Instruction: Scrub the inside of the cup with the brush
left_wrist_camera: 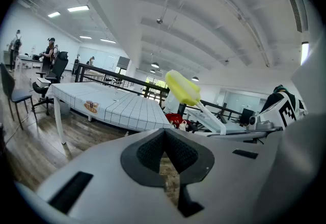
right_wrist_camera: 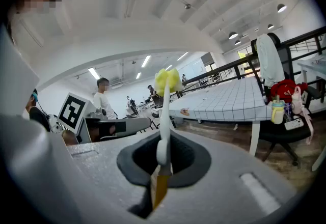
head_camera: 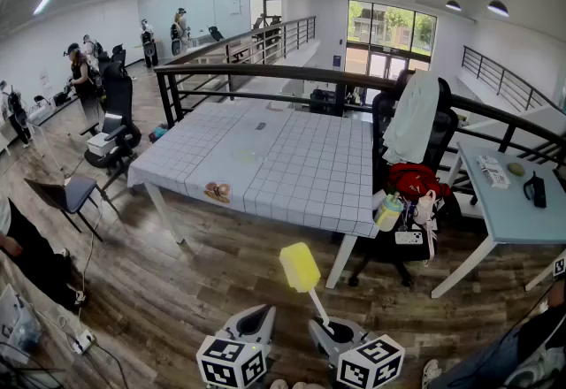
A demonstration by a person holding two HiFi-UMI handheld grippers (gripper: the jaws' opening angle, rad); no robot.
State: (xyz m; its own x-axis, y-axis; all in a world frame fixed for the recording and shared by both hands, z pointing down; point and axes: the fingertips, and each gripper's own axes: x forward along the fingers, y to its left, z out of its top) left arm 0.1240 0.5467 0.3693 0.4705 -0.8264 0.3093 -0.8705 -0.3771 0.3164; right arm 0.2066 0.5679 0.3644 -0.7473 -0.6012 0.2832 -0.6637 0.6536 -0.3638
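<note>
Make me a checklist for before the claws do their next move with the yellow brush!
1. Brush gripped: ok. The right claw is shut on the brush handle, yellow head up.
2. Left claw free: ok. It is shut with nothing in it.
3. Cup spotted: cannot tell. None shows clearly on the table.
4. Near enough to the table: not ok. Both claws hang over the floor, short of its edge.
5. Left claw open to take a cup: not ok.
</note>
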